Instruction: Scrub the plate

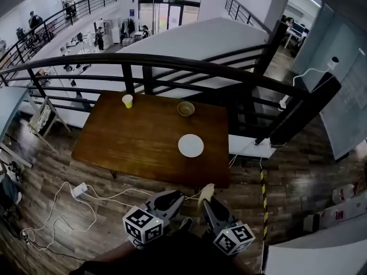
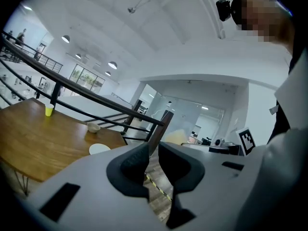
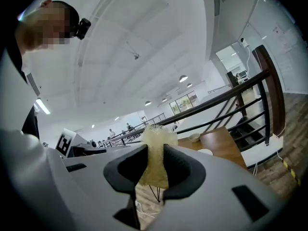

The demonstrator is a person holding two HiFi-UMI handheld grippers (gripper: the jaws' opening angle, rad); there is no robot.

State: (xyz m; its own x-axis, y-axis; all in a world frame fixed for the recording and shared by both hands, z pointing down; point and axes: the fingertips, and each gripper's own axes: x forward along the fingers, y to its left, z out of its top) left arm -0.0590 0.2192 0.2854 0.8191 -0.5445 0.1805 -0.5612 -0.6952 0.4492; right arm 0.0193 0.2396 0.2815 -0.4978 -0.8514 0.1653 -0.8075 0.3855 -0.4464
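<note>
A white plate (image 1: 190,145) lies on the brown wooden table (image 1: 137,142), toward its near right side, with nothing on it. Both grippers hang well short of the table, over the floor at the bottom of the head view. My right gripper (image 1: 205,202) is shut on a pale yellow sponge (image 1: 206,189), which sticks up between the jaws in the right gripper view (image 3: 155,138). My left gripper (image 1: 175,196) is shut with nothing in it; only a thin slit shows between its jaws (image 2: 153,146). The plate (image 2: 99,148) shows small and far off in both gripper views.
A tan bowl (image 1: 185,108) and a yellow cup (image 1: 127,101) stand near the table's far edge. A black railing (image 1: 172,62) runs behind the table. White cables and a power strip (image 1: 79,189) lie on the floor at the left, and yellow-black tape (image 1: 265,193) at the right.
</note>
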